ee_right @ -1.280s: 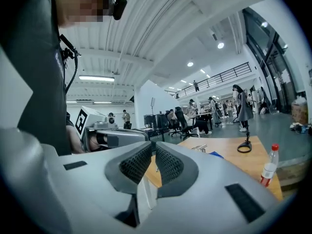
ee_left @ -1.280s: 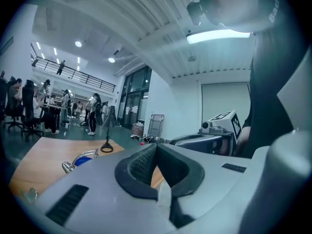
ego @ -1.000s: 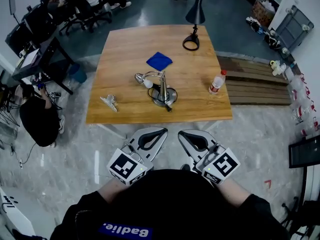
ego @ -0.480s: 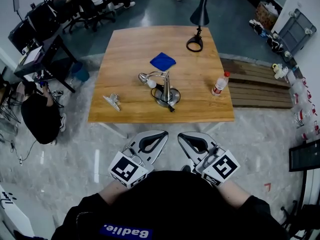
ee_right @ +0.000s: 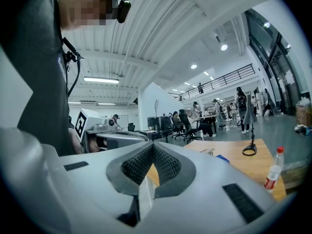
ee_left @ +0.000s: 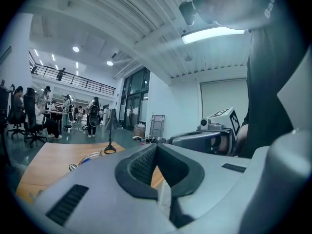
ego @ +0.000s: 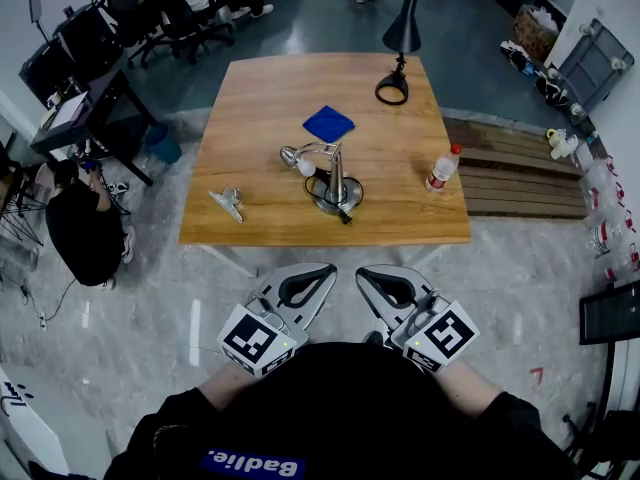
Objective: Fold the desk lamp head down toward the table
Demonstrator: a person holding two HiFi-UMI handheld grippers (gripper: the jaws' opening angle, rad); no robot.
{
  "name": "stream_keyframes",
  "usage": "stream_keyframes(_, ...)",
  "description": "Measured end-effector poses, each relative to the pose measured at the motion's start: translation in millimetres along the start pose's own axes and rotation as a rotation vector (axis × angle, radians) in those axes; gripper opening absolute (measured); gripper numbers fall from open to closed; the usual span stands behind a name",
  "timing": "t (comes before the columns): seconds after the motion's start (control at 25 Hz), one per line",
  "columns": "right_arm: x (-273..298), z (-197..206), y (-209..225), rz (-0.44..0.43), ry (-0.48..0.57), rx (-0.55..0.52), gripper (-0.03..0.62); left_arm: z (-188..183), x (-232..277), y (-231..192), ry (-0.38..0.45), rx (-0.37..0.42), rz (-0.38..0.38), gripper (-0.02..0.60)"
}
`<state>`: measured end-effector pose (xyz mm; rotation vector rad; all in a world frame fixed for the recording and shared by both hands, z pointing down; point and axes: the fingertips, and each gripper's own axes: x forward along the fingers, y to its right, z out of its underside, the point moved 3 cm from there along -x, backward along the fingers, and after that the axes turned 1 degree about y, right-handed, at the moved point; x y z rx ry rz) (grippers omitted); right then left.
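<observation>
**Item 1. Table [ego: 250,223].** Wooden top, seen from the near edge. It holds every other thing listed here except the grippers.

**Item 2. Silver desk lamp [ego: 334,186].** Round base close to the table's middle, so either hand could likely reach it. The neck arches over to the left and carries the lamp head [ego: 290,155] low, near the wood. Whether the head touches the wood cannot be told.

**Item 3. Black desk lamp [ego: 401,28].** Stands at the far edge on a ring foot, stem upright and shade high, well apart from item 2.

**Item 4. Blue cloth [ego: 328,123].** Lies flat just beyond the silver lamp.

**Item 5. Bottle [ego: 441,168].** Stands near the right edge.

**Item 6. Metal clip [ego: 228,203].** Lies near the front left.

**Item 7. Left gripper [ego: 328,266].** Held close to the person's body, short of the table's near edge and pointing level. Its jaws are pressed together with nothing between them.

**Item 8. Right gripper [ego: 362,270].** Beside item 7 and mirroring it. Its jaws are likewise closed and empty.

**Remark.** Both grippers appear to be in a resting hold, clear of the work. If the silver lamp is the one meant, its head already hangs low. If the black one is meant, its head is up. The parked grippers would fit a pause ahead of a reach as well as one after a fold.
</observation>
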<state>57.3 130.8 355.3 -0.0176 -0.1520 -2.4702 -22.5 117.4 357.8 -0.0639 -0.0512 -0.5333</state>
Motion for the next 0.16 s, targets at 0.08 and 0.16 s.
stream_keyframes(0.08,-0.4,0.6,-0.1,0.002,0.001,0.003,0.005,0.8,-0.3,0.2,-0.001,-0.003,-0.001,0.008)
stream_keyframes(0.16,-0.5,1.5,0.2,0.005,0.003,0.007,0.005,1.7,-0.5,0.1,-0.002,-0.006,0.000,0.008)
